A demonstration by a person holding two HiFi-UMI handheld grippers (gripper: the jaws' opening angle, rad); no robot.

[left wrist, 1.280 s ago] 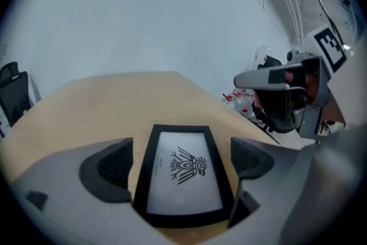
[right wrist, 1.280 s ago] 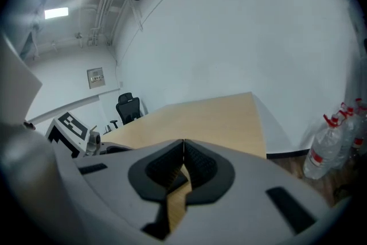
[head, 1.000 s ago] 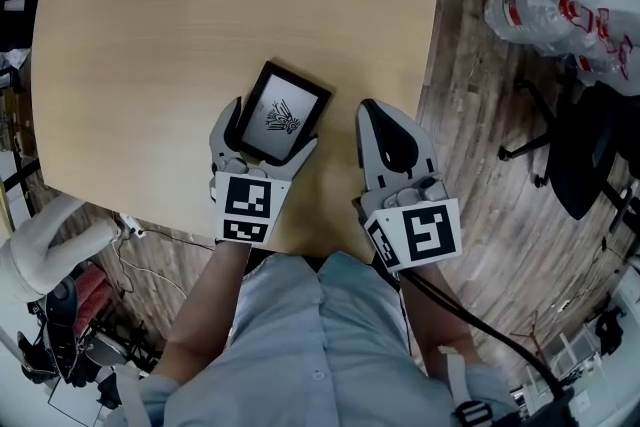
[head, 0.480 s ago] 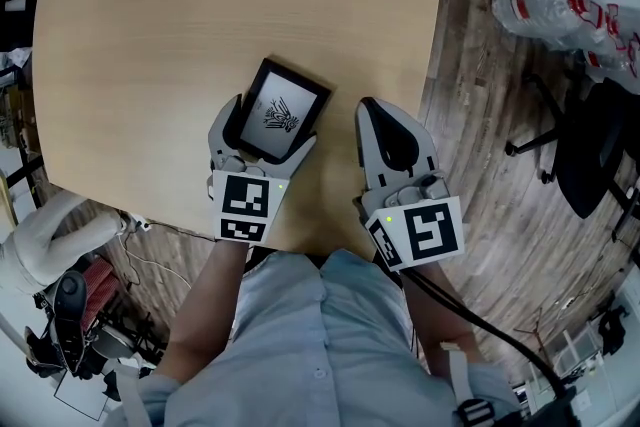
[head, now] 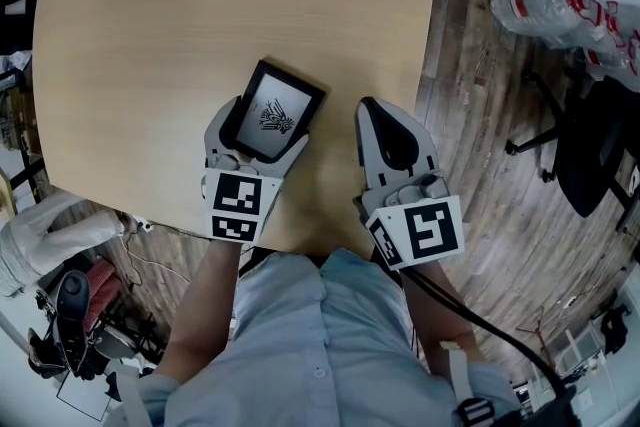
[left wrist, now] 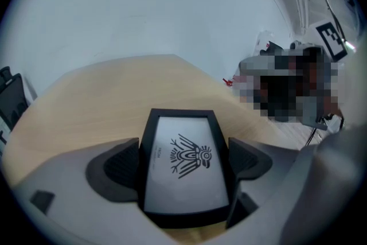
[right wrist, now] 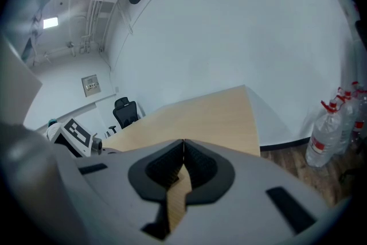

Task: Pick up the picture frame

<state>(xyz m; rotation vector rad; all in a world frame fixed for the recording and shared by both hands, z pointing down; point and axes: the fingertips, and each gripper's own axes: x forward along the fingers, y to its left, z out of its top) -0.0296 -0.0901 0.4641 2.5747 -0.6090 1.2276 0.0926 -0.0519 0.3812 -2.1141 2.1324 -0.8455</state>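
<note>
In the head view, a pale wood-grain desk (head: 200,15) with a rounded edge carries a small rectangular picture frame (head: 275,105). The frame has a black border around a white sheet with a dark line drawing, and it lies flat near the desk's near edge. The left gripper (head: 266,127), grey plastic with a black-and-white marker cube, reaches over that edge and straddles the frame's near end. The right gripper (head: 372,110) hovers just beside it, over the desk's corner. Brown plank floor (head: 480,165) and clear plastic bottles (head: 560,15) lie to the right.

In the left gripper view, the jaws have just been closing. Their ribbed black pads (left wrist: 123,166) stand wide apart, resting against the frame's two long sides, with the frame lying on the desk.

In the right gripper view, the two ribbed pads meet along a thin seam with nothing between them.
</note>
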